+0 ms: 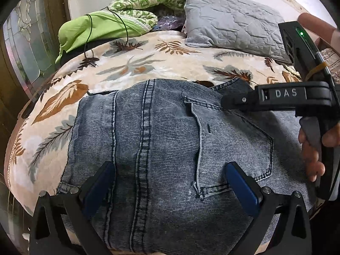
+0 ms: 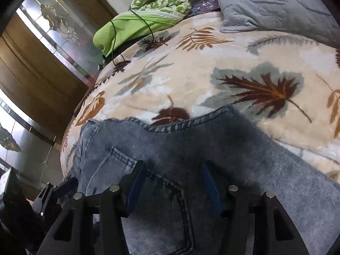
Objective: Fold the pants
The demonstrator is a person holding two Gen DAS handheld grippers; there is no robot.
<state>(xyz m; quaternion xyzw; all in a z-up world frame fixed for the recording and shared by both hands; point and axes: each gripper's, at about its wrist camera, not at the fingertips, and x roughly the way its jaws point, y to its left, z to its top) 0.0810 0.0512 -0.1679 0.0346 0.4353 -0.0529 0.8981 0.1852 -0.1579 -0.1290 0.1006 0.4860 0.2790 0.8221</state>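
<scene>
The bed with its cream plush blanket printed in brown, rust and grey leaves [image 1: 131, 63] fills both views, and the faded grey-blue denim pants [image 1: 161, 140] lie on it across the lower half of each frame, seat side up, with the double-stitched centre seam running down the middle of the left wrist view and a back pocket [image 1: 235, 148] to its right. A quilted grey pillow [image 1: 229, 19] sits at the upper right, a bright green cloth with a green-and-white patterned quilt [image 1: 131, 14] at the upper left, and a thin black cable [image 1: 125, 29] trails over the green cloth onto the blanket. The left tongs [image 1: 170, 182] stand wide apart above the denim at the bottom of the frame, holding nothing. The right tongs [image 2: 173, 182] are also apart, about half spread, low over the pocket area; the view is blurred there, and no fabric is seen pinched between the blue pads. Judging from this, the fold could go askew if one pad catches only the pocket flap or a single layer, dragging the top cloth and bunching the seat, and the plush blanket could get nipped along with the denim. The only readable writing is "DAS" on the black body of the right tongs, at the right edge of the left wrist view
</scene>
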